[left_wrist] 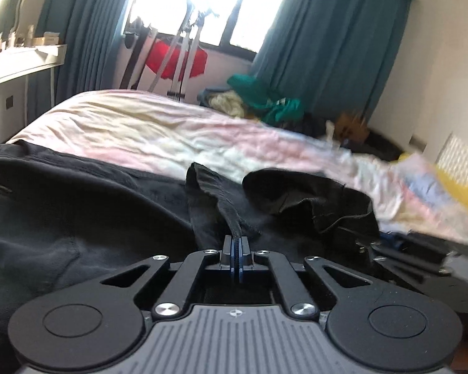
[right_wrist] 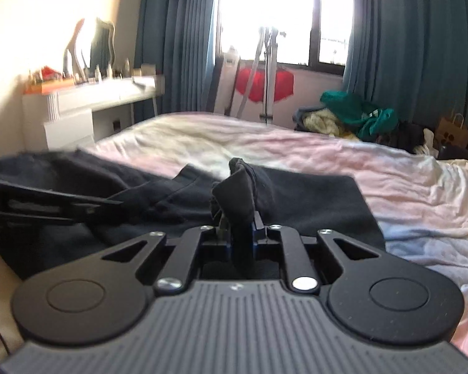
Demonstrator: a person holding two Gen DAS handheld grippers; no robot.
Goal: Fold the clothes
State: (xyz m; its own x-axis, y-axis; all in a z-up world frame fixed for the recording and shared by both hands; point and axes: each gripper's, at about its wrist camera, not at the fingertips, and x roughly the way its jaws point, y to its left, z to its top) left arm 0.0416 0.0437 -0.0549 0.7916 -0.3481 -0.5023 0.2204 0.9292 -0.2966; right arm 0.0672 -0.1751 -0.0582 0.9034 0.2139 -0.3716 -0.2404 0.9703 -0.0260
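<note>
**Both grippers clamped on a dark garment, fold only begun**

Filling the bottom of the left wrist view, the left gripper (left_wrist: 236, 243) has its two fingers pressed together on a narrow ribbed edge of a black garment (left_wrist: 78, 218). That strip of cloth rises from the fingertips toward the middle of the frame. The rest of the garment spreads across the lower left and centre, rumpled, with one flap turned up at centre right. It lies on a bed (left_wrist: 146, 124) covered by a pale pink and cream sheet.

At the bottom of the right wrist view, the right gripper (right_wrist: 240, 221) is closed on a thick bunch of the same black garment (right_wrist: 312, 199), which bulges up between and above the fingers. A flatter panel of the cloth lies at centre right of that frame; looser folds trail to the left. Part of the left gripper shows as a blurred dark shape at the left edge.

Judged from this, the fold is at an early stage: both edges are gripped, but the garment is spread out and creased, with no neat fold visible. Laying it flat and folding it remain.

Behind the bed, a heap of unfolded clothes (right_wrist: 355, 115) sits at upper right, below teal curtains (right_wrist: 177, 37), suggesting more items are left.
</note>
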